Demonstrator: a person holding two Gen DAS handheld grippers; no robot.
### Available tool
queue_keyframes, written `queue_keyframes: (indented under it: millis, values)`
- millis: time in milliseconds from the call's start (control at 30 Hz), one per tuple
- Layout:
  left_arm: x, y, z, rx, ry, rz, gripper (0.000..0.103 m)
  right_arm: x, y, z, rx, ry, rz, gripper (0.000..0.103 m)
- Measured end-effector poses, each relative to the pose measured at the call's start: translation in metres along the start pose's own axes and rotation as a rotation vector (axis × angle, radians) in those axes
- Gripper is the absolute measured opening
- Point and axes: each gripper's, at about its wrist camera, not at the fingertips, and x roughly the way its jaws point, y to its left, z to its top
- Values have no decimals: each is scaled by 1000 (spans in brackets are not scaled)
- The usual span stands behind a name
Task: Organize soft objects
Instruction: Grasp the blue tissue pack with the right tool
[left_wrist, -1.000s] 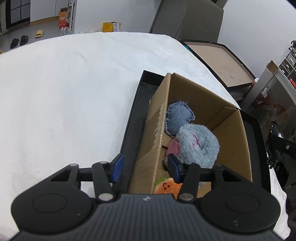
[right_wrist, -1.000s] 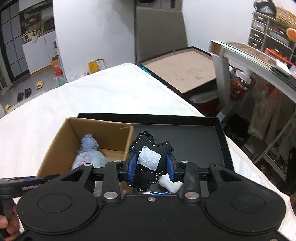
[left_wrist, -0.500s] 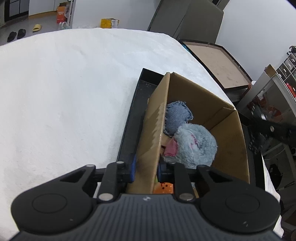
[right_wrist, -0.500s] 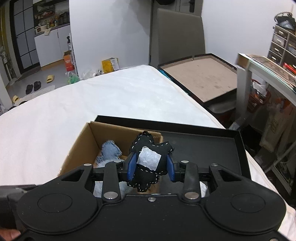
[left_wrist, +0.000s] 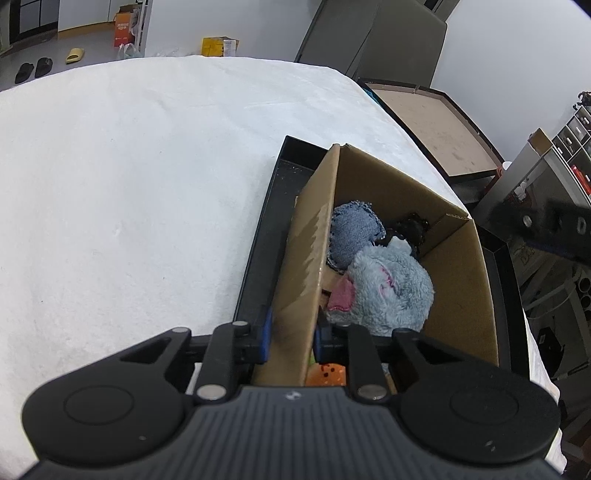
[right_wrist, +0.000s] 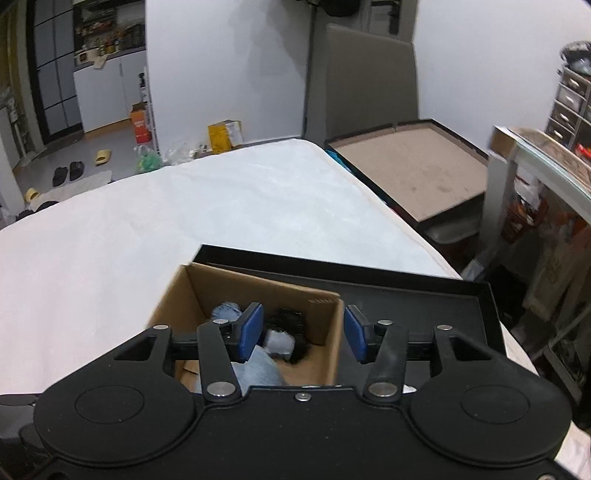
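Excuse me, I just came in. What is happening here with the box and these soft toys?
A person with a claw in each hand is packing soft toys into a cardboard box that stands in a black tray. The left claw is shut on the box's side wall. The right claw has just been opening above the box, nothing between its pads; the black stitched toy lies inside, by the denim cushion and the blue plush.

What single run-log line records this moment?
left claw: shut on cardboard box wall | right claw: open, just released | black toy: in box | tray: under box
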Motion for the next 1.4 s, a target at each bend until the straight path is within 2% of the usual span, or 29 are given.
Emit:
queue_keyframes:
  millis: [533, 700, 967, 1167, 1400]
  values:
    - [-3, -8, -1, 34, -13, 34, 21, -9, -48, -43, 120, 70, -19, 53]
    - [-6, -15, -1, 61, -31, 63, 26, -6, -62, -58, 158, 100, -11, 54]
    - [-10, -20, 1, 79, -41, 69, 48, 10, -81, -80, 212, 185, 35, 54]
    - [-15, -24, 1, 95, -75, 84, 53, 23, -84, -95, 205, 239, 80, 54]
    - [-5, -28, 1, 102, -62, 101, 54, 37, -84, -103, 193, 279, 111, 54]
